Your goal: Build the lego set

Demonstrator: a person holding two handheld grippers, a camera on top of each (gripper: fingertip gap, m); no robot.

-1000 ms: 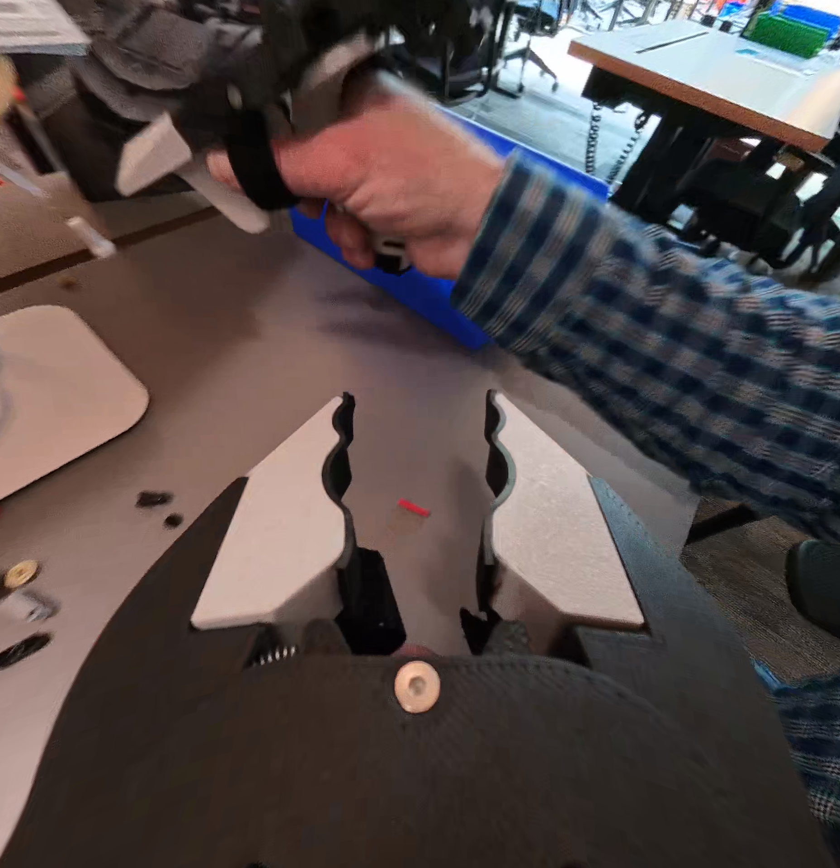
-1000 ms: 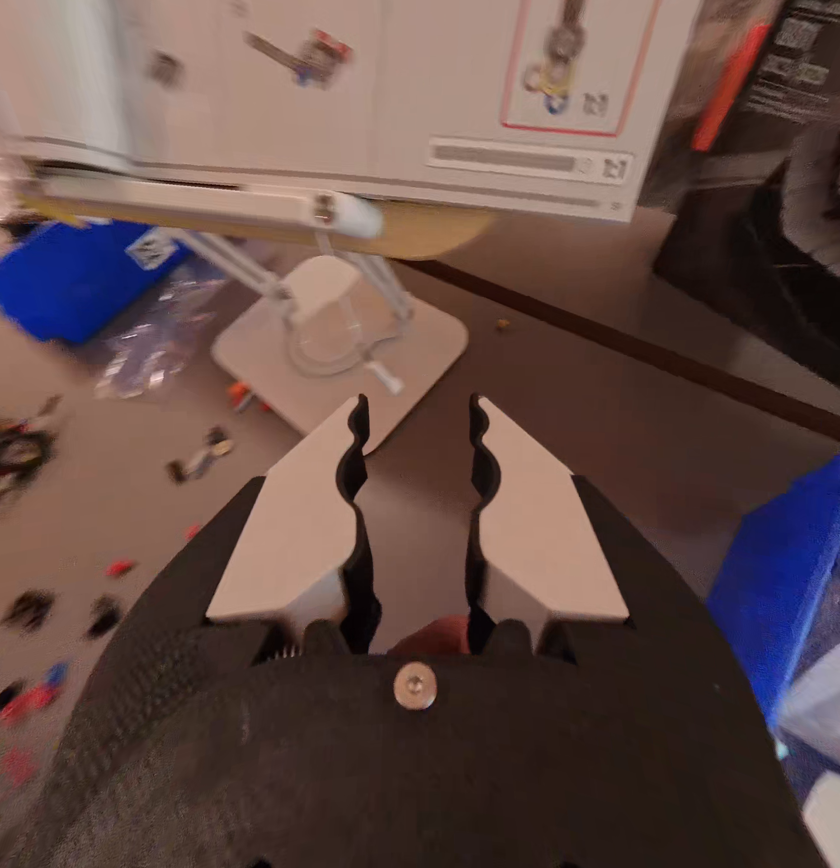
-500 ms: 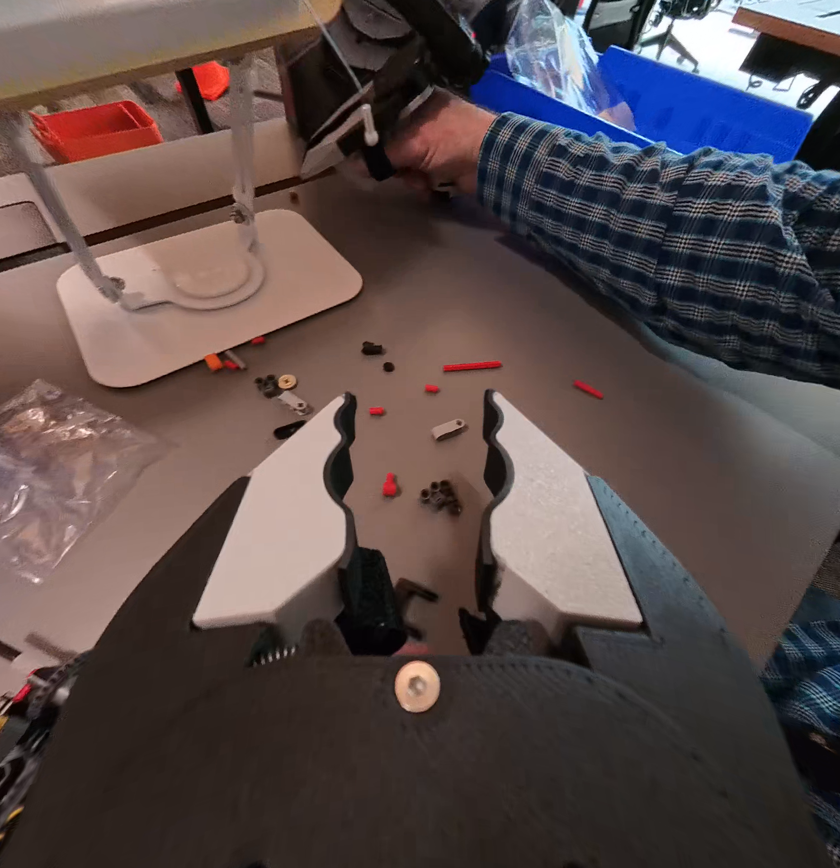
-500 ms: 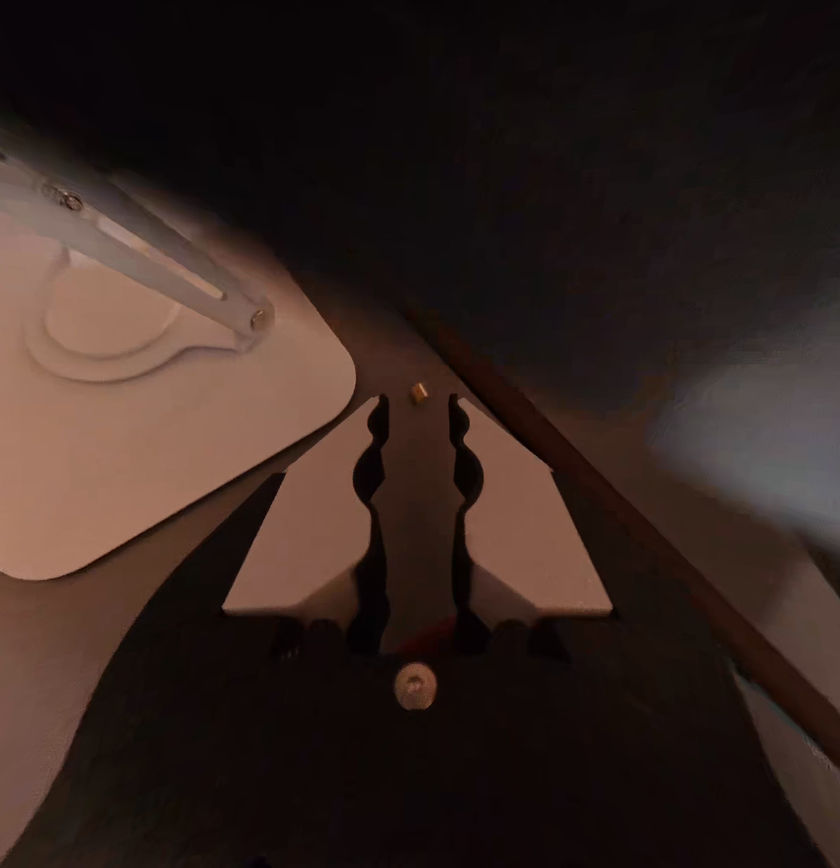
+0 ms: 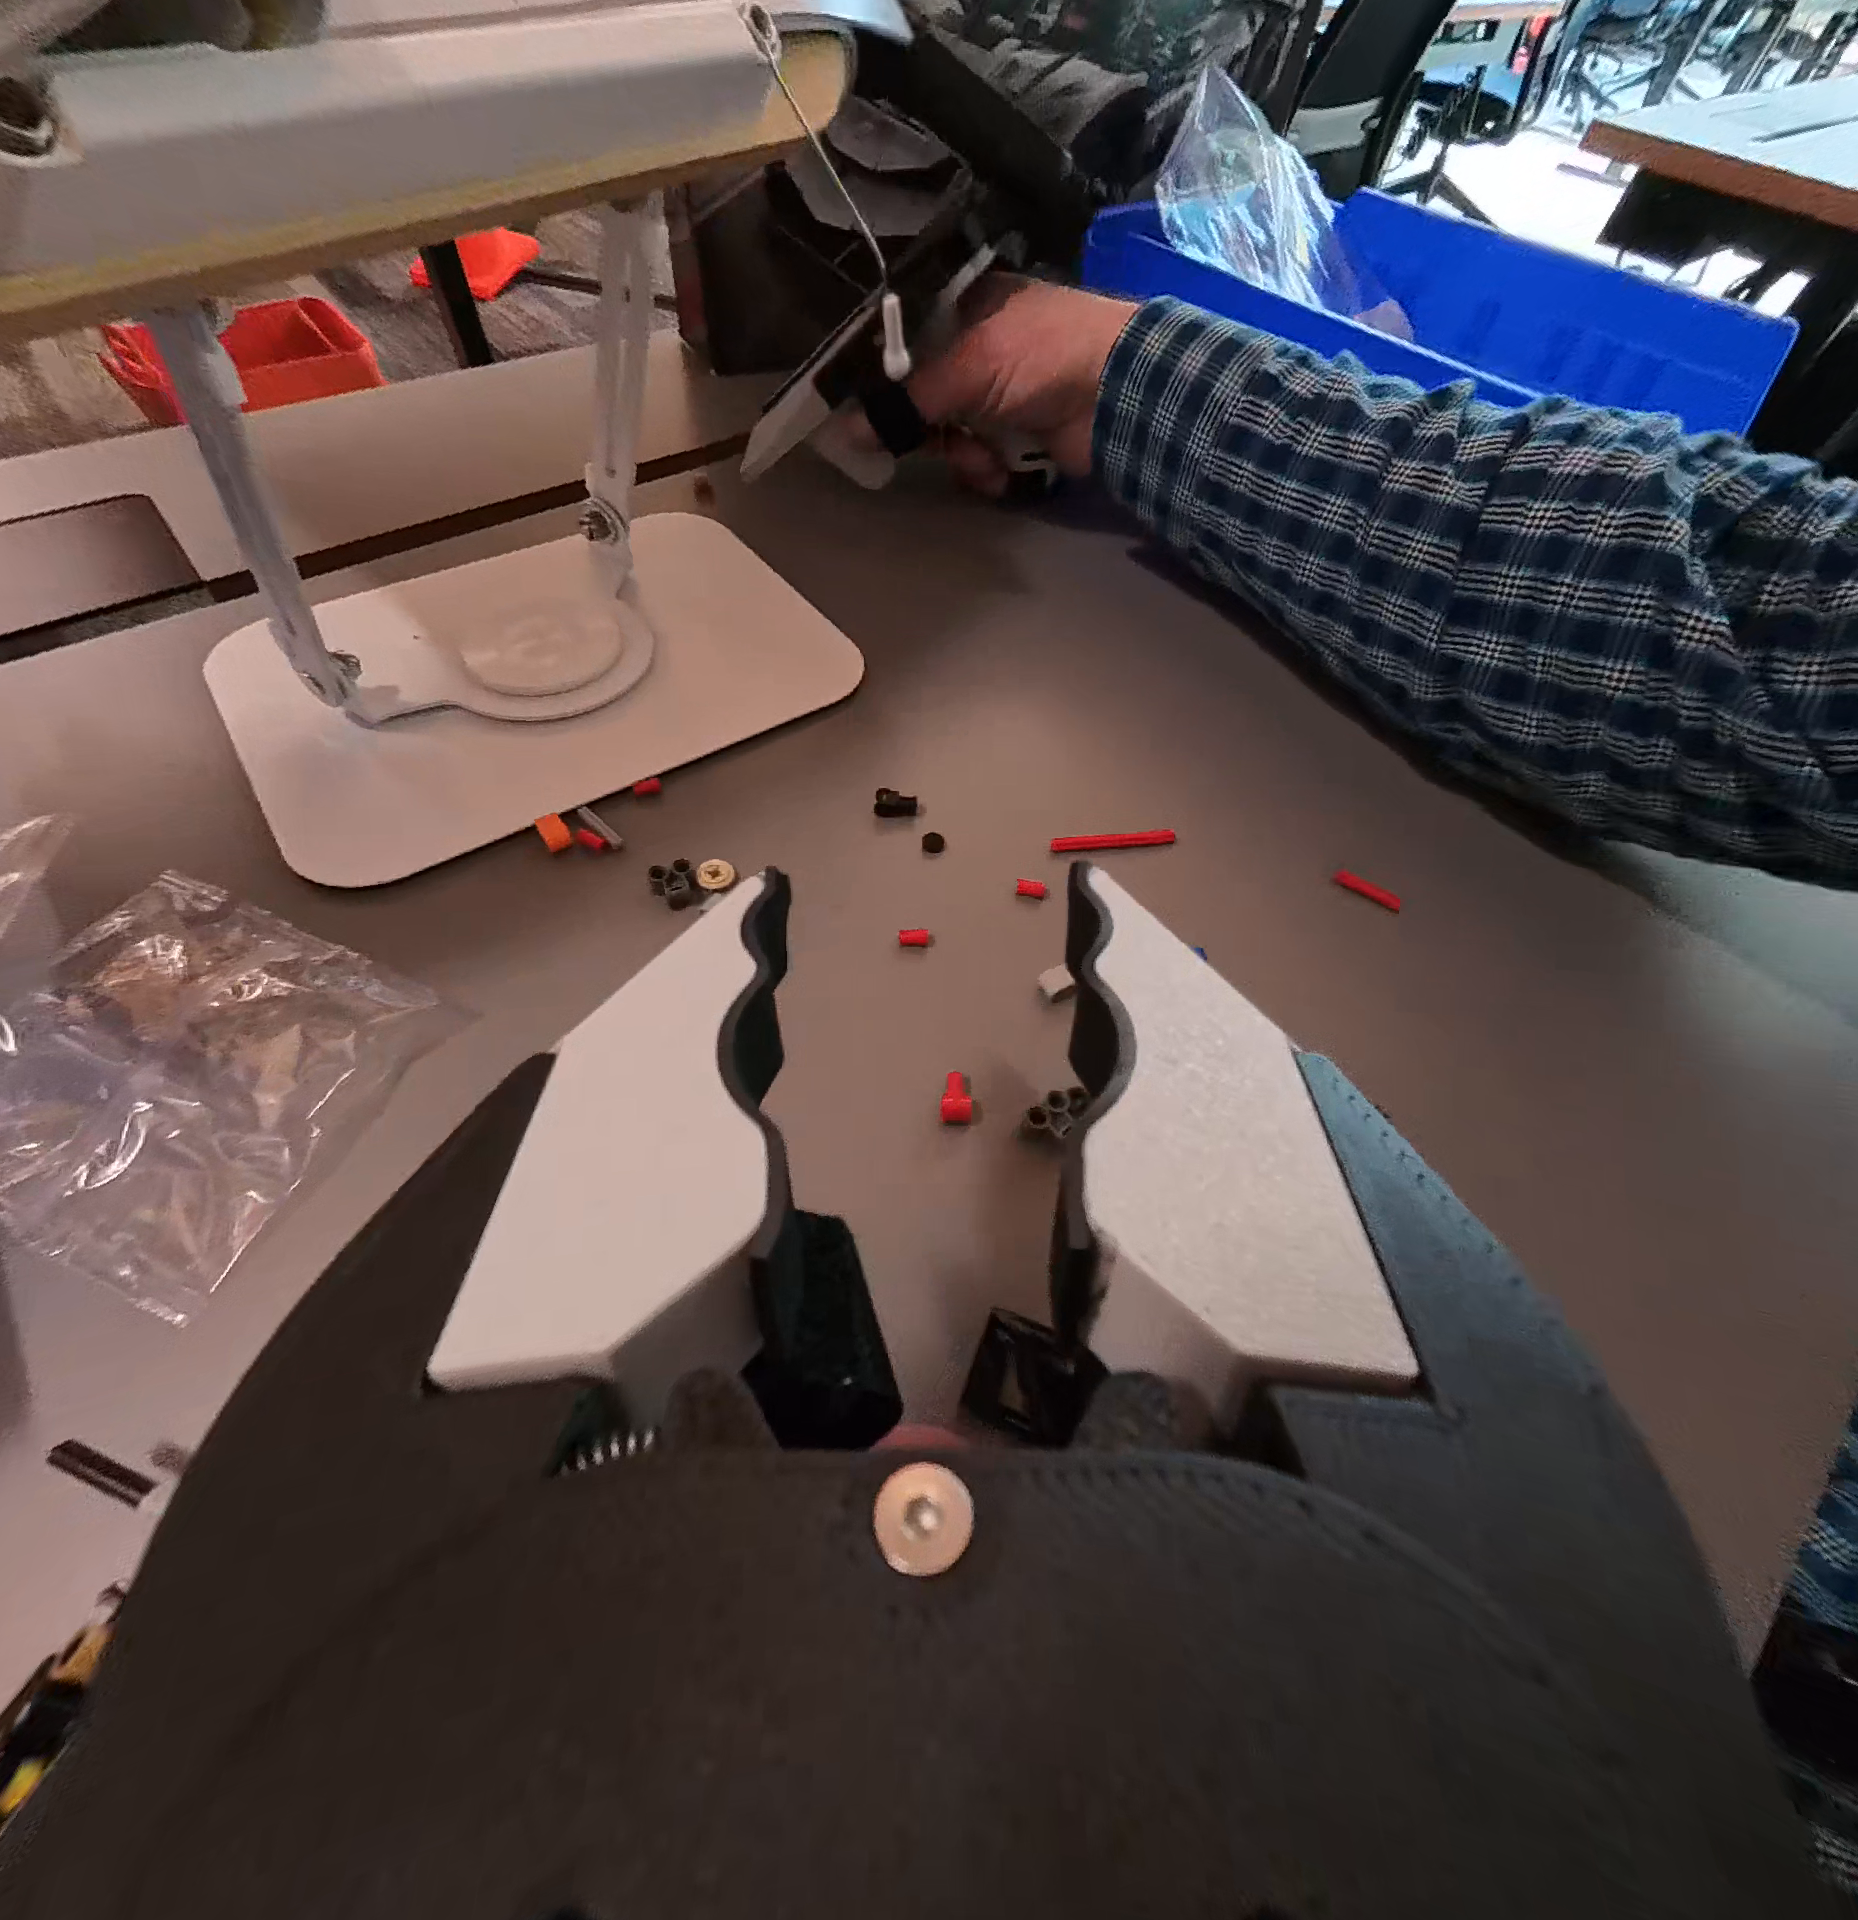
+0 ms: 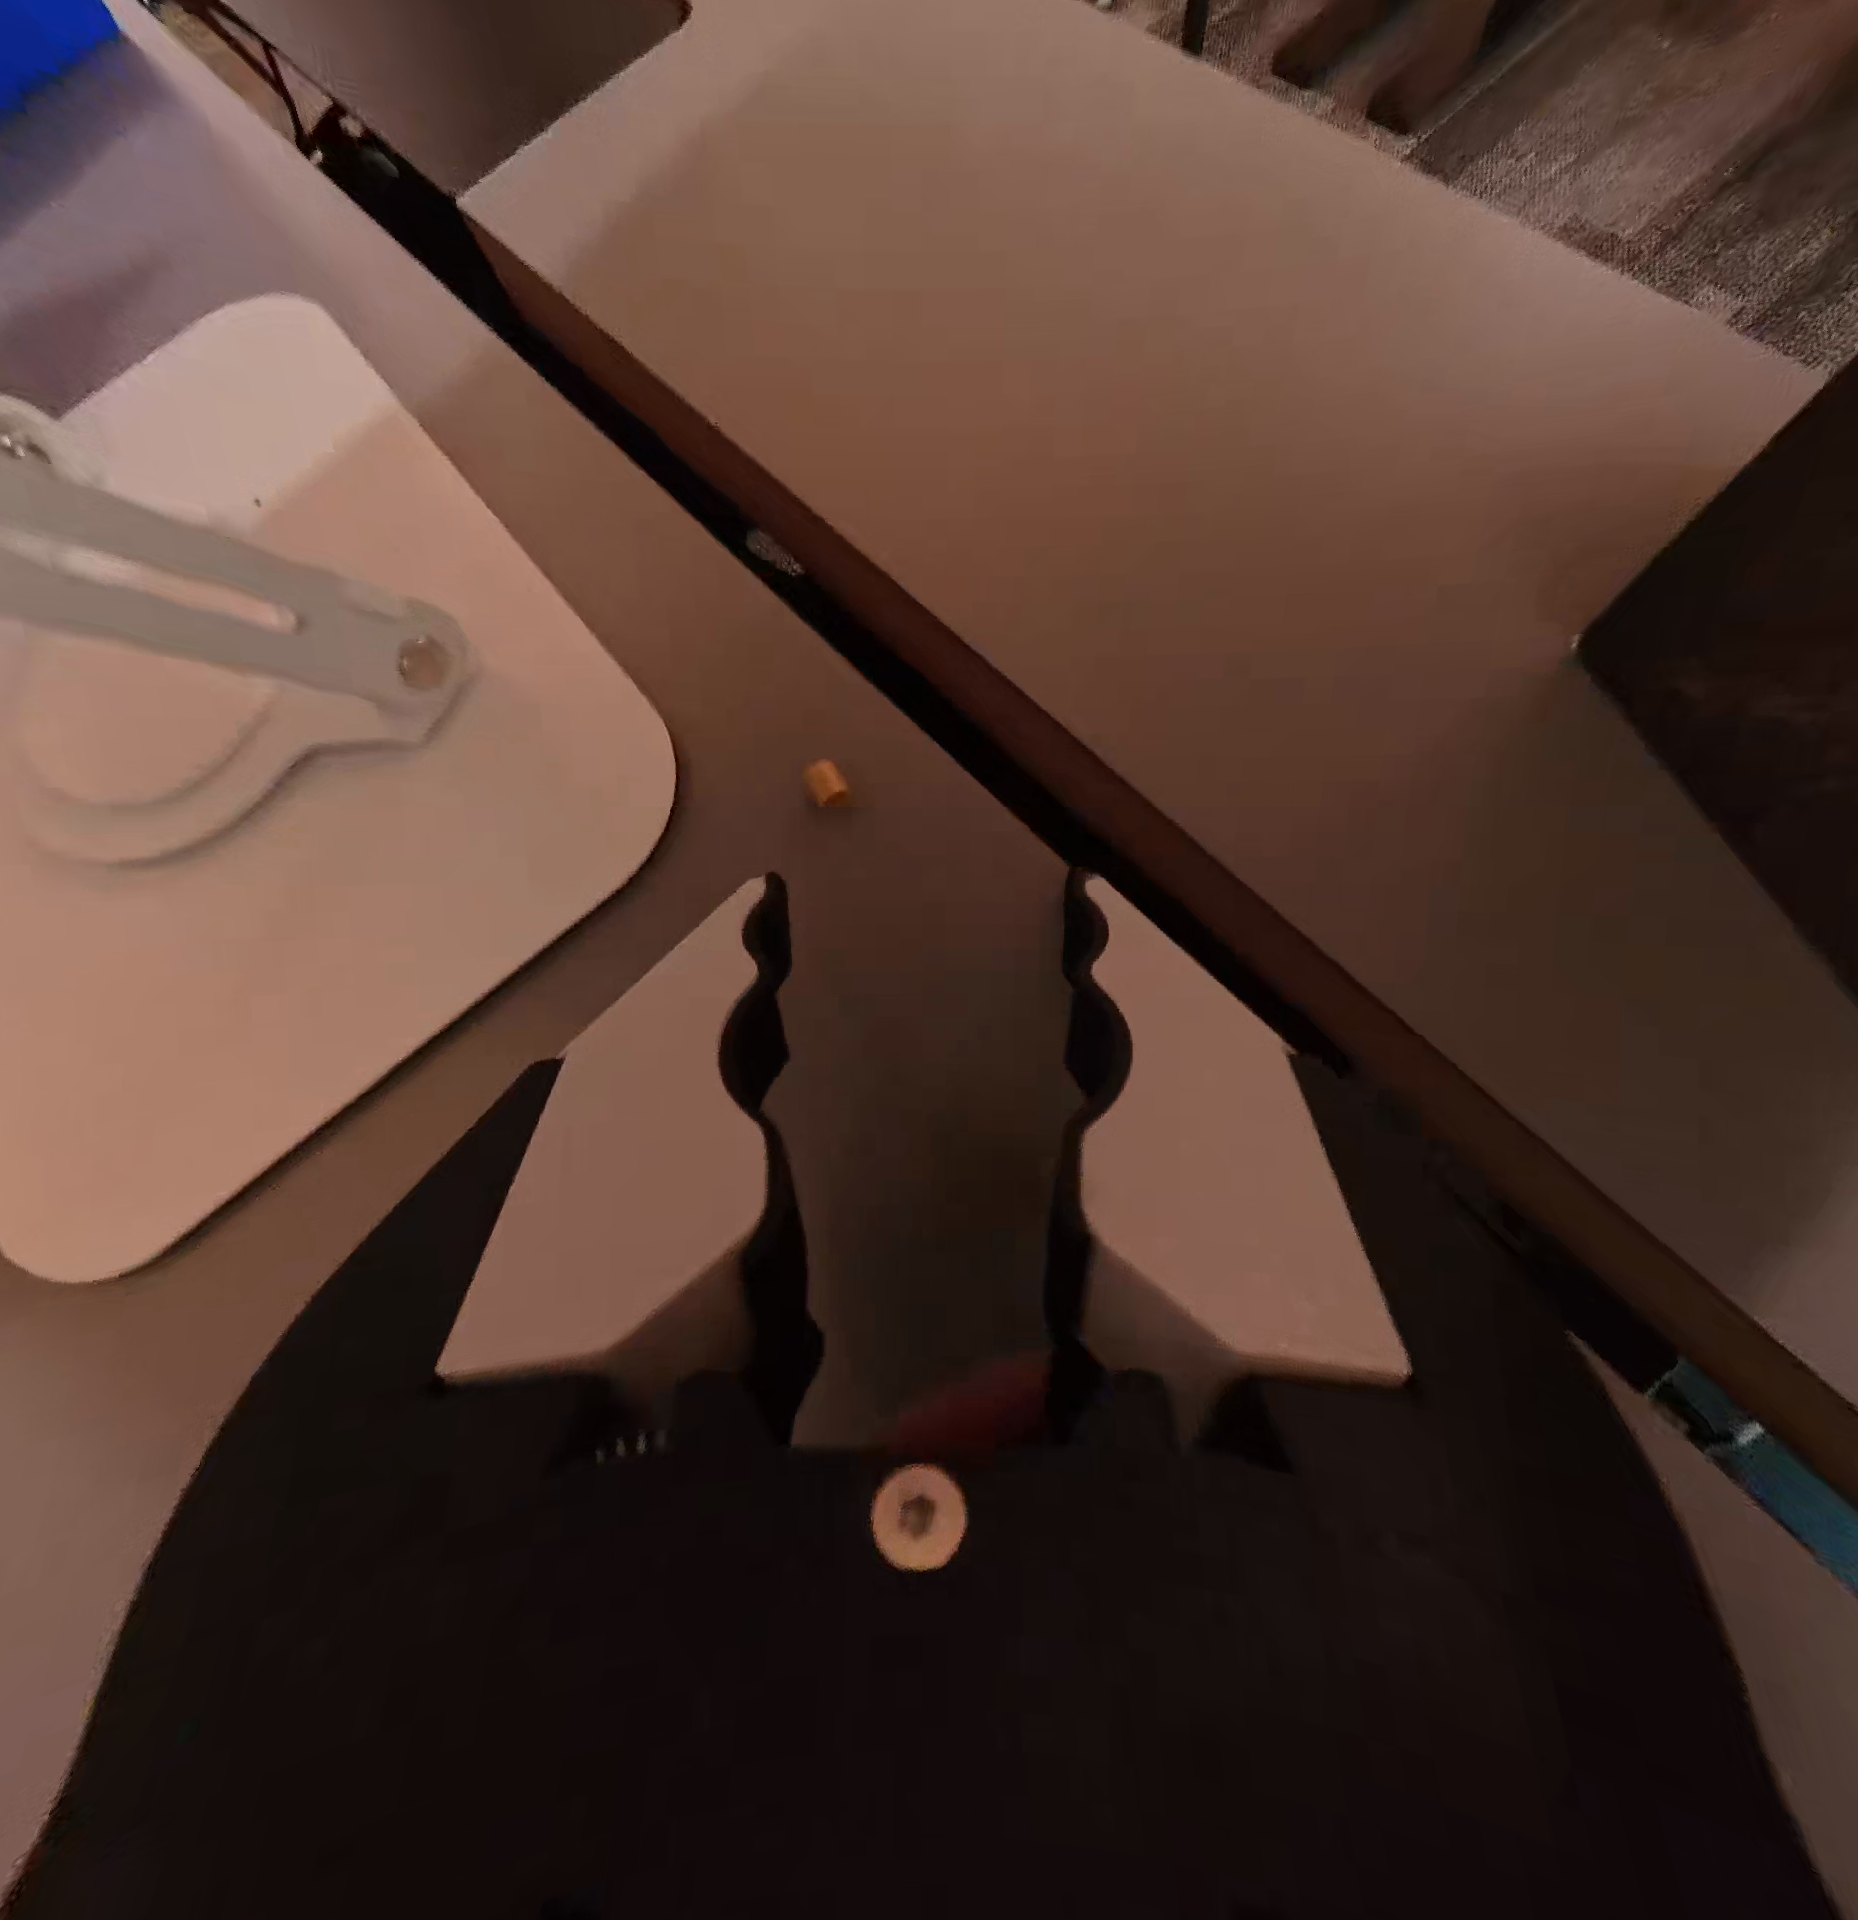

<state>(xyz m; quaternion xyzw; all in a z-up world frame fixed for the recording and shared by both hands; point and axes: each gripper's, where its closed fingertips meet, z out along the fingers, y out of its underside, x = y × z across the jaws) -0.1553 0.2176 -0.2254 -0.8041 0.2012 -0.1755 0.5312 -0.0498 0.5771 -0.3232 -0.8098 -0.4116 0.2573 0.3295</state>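
My left gripper (image 5: 927,883) is open and empty, low over the grey table. Between and ahead of its fingers lie loose lego parts: a red pin (image 5: 956,1099), a dark connector cluster (image 5: 1053,1112), a long red axle (image 5: 1112,840), a short red axle (image 5: 1366,890) and small black pieces (image 5: 894,802). My right gripper (image 6: 923,881) is open and empty, pointed down at a small tan lego piece (image 6: 827,782) near the table seam (image 6: 904,665). The right gripper also shows far off in the left wrist view (image 5: 800,436), held by a hand in a plaid sleeve.
A white stand base (image 5: 530,686) (image 6: 281,831) holds a raised board (image 5: 385,156). Clear plastic bags (image 5: 166,1060) lie at the left. A blue bin (image 5: 1476,301) stands at the back right. A partly built model (image 5: 31,1704) shows at the bottom left edge. There is about 40 cm between the tips of the two grippers. The left tips stand about 10 cm off the red pin (image 5: 956,1099). My left tips are roughly 20 cm from the short red axle (image 5: 1366,890).
My right gripper has swung down under the stand to the table seam and opened wider over the tan piece. My left gripper has pulled back and lowered toward the loose parts.
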